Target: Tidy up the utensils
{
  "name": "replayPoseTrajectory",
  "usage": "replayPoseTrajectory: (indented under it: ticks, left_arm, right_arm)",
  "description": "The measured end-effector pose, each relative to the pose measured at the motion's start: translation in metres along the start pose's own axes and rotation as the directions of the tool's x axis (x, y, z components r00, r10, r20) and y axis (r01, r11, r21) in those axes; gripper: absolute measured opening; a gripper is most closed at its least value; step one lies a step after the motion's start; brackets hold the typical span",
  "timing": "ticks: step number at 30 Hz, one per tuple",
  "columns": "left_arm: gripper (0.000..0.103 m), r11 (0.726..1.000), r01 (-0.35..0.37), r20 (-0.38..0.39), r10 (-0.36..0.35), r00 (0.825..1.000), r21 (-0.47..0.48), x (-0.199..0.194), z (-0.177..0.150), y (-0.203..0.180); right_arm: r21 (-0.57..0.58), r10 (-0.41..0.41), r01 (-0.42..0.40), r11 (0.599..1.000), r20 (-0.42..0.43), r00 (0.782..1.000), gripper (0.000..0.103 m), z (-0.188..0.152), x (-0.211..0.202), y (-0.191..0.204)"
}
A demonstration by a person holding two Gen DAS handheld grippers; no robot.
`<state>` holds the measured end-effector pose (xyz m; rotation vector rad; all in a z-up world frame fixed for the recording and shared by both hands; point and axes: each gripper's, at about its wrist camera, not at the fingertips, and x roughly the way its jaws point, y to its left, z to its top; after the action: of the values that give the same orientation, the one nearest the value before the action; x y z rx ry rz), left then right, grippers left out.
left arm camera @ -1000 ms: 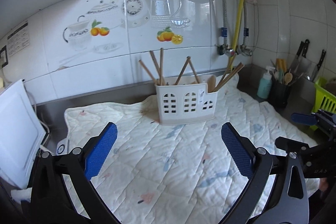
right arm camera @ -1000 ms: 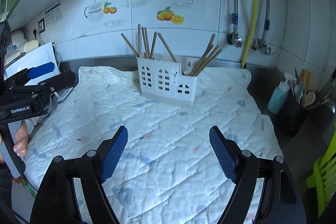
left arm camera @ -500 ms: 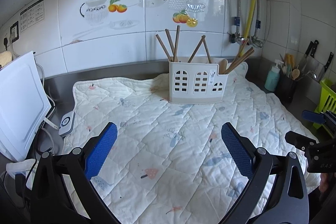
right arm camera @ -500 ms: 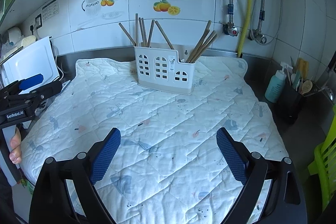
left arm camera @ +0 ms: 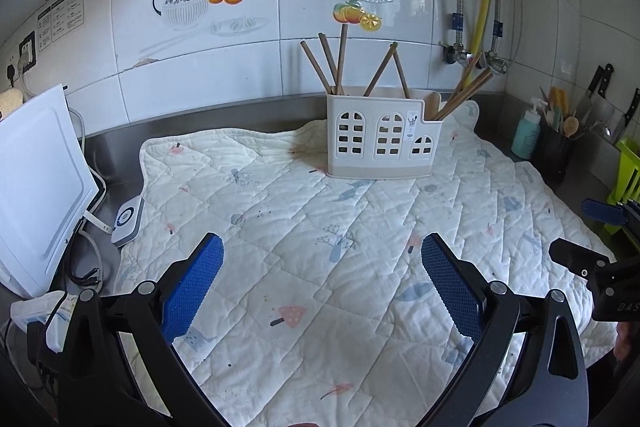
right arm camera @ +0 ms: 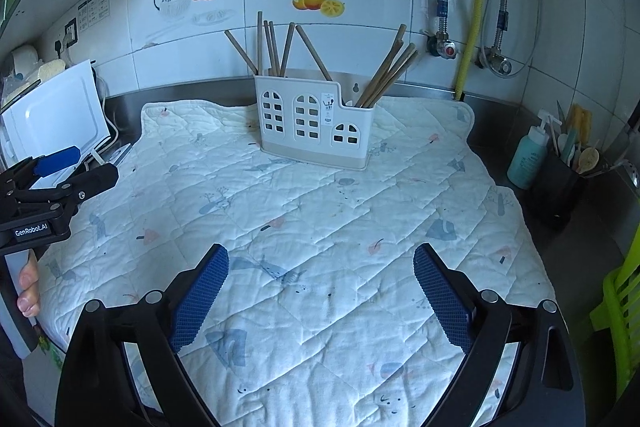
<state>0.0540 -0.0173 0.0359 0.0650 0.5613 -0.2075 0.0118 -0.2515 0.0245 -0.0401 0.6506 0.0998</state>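
A white utensil caddy [left arm camera: 382, 137] with arched cut-outs stands at the back of a quilted mat [left arm camera: 320, 239]; it also shows in the right wrist view [right arm camera: 316, 125]. Several wooden chopsticks [left arm camera: 340, 63] stick up from its left and middle parts, and more chopsticks [right arm camera: 390, 71] lean in its low right part. My left gripper [left arm camera: 320, 283] is open and empty, well short of the caddy. My right gripper [right arm camera: 318, 291] is open and empty too. Each gripper shows at the edge of the other's view.
A white appliance [left arm camera: 36, 187] and a small white device [left arm camera: 127, 221] with cables stand at the left. At the right are a teal bottle [right arm camera: 527, 159], a black utensil pot [right arm camera: 558, 187] and a green rack [right arm camera: 618, 311]. Pipes run down the tiled wall [right arm camera: 472, 7].
Both grippers have drawn back from the caddy and tilted down, so more of the mat shows. Their jaws stay open and empty.
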Motion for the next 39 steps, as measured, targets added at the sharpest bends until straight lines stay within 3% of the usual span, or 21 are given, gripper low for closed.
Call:
replayPoseTrajectory:
  ticks: [39]
  left_arm:
    - [0.098, 1.000, 0.005, -0.028, -0.004, 1.000, 0.009, 0.0080, -0.0092, -0.0017]
  right_arm:
    - [-0.002, -0.010, 0.010, 1.000, -0.006, 1.000, 0.091, -0.0007, 0.0035, 0.0017]
